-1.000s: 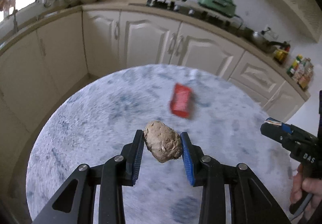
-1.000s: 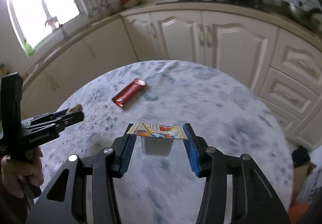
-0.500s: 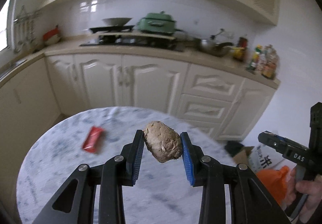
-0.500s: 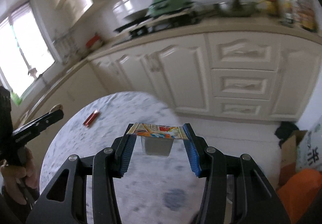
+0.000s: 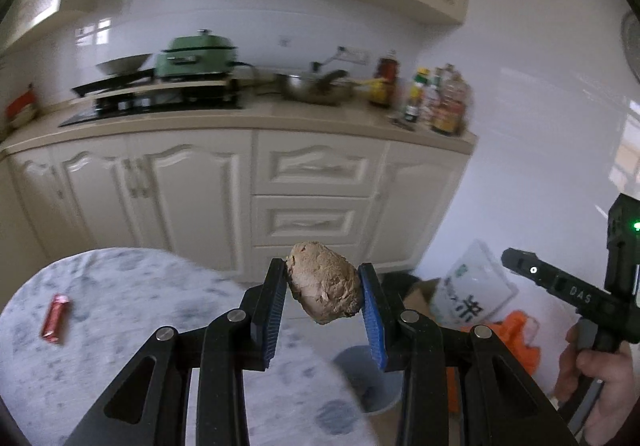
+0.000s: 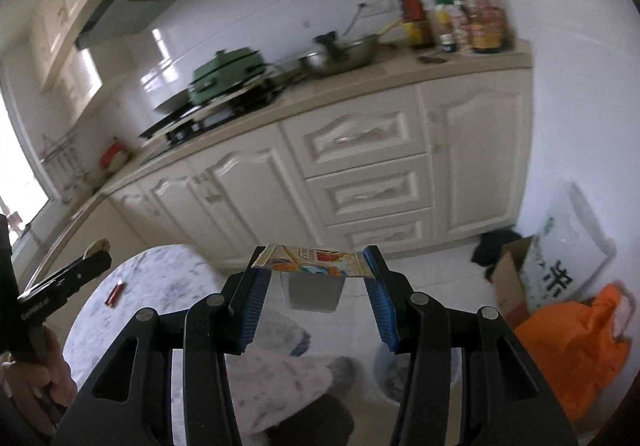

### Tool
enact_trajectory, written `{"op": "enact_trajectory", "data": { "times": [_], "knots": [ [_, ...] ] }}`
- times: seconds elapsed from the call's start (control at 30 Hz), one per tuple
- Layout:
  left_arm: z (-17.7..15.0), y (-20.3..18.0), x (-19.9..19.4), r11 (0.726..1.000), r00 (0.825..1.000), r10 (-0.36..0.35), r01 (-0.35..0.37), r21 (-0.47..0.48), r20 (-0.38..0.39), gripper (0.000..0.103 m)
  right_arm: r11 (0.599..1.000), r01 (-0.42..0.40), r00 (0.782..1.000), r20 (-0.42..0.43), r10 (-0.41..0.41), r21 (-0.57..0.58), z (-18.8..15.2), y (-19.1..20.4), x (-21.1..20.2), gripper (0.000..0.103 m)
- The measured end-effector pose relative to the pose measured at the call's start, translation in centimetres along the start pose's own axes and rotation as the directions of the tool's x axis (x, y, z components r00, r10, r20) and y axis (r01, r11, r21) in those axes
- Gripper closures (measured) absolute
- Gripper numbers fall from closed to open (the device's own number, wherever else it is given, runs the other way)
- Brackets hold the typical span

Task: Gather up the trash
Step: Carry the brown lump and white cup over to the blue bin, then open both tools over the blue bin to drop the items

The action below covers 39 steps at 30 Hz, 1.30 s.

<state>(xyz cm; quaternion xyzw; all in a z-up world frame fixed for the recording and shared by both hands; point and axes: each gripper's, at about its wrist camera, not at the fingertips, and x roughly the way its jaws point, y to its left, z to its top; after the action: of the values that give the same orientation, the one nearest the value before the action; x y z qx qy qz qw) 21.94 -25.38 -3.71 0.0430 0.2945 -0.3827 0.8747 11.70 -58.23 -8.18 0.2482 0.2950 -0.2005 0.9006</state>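
My left gripper is shut on a brown crumpled lump of trash, held in the air above the table's right edge. My right gripper is shut on a small clear plastic cup with a colourful foil lid, held past the table edge above the floor. A red snack wrapper lies on the round marble table at the left; it also shows small in the right wrist view. A grey waste bin stands on the floor below the table edge, also visible in the right wrist view.
Cream kitchen cabinets and a counter with a stove, pans and bottles run along the wall. On the floor at the right are a white printed sack, a cardboard box and an orange bag.
Both grippers have swung right and tilted up, away from the table centre toward its right edge and the floor. Each keeps its piece of trash. The red wrapper stays on the table.
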Motion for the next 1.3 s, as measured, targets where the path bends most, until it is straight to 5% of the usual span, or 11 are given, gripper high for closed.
{"op": "enact_trajectory", "data": {
  "times": [0.3,0.9,0.93,0.97,1.0,1.03,1.17,1.3],
  "knots": [
    [0.6,-5.3,8.4,0.991,0.987,-0.113,0.121,0.066,-0.112,0.071,0.997,0.059,0.998,-0.04,-0.057,0.045,-1.4,-3.3,1.7,0.055],
    [2.2,-10.7,28.0,0.975,0.892,-0.13,0.195,0.109,-0.433,0.068,0.966,0.115,0.97,-0.234,-0.06,0.231,-5.1,-11.9,10.6,0.053],
    [2.1,-11.0,29.2,0.974,0.879,-0.127,0.199,0.111,-0.459,0.06,0.963,0.118,0.968,-0.245,-0.057,0.242,-5.3,-12.3,11.1,0.053],
    [2.2,-11.3,30.4,0.973,0.868,-0.117,0.197,0.117,-0.483,0.036,0.959,0.122,0.964,-0.259,-0.053,0.257,-5.6,-12.7,11.5,0.042],
    [2.2,-11.5,31.3,0.975,0.862,-0.099,0.184,0.126,-0.497,0.022,0.952,0.132,0.961,-0.27,-0.054,0.277,-5.8,-13.2,11.7,0.023],
    [2.3,-11.5,31.8,0.978,0.867,-0.075,0.16,0.134,-0.493,0.006,0.945,0.142,0.961,-0.268,-0.061,0.293,-5.9,-13.5,11.7,0.015],
    [2.9,-11.6,32.0,0.983,0.89,-0.042,0.119,0.142,-0.455,0.001,0.923,0.154,0.965,-0.253,-0.064,0.353,-6.5,-14.6,10.9,0.002],
    [3.8,-10.9,30.9,0.989,0.906,-0.03,0.088,0.119,-0.421,0.001,0.908,0.189,0.961,-0.26,-0.093,0.375,-6.7,-14.9,10.0,0.0]
  ]
}}
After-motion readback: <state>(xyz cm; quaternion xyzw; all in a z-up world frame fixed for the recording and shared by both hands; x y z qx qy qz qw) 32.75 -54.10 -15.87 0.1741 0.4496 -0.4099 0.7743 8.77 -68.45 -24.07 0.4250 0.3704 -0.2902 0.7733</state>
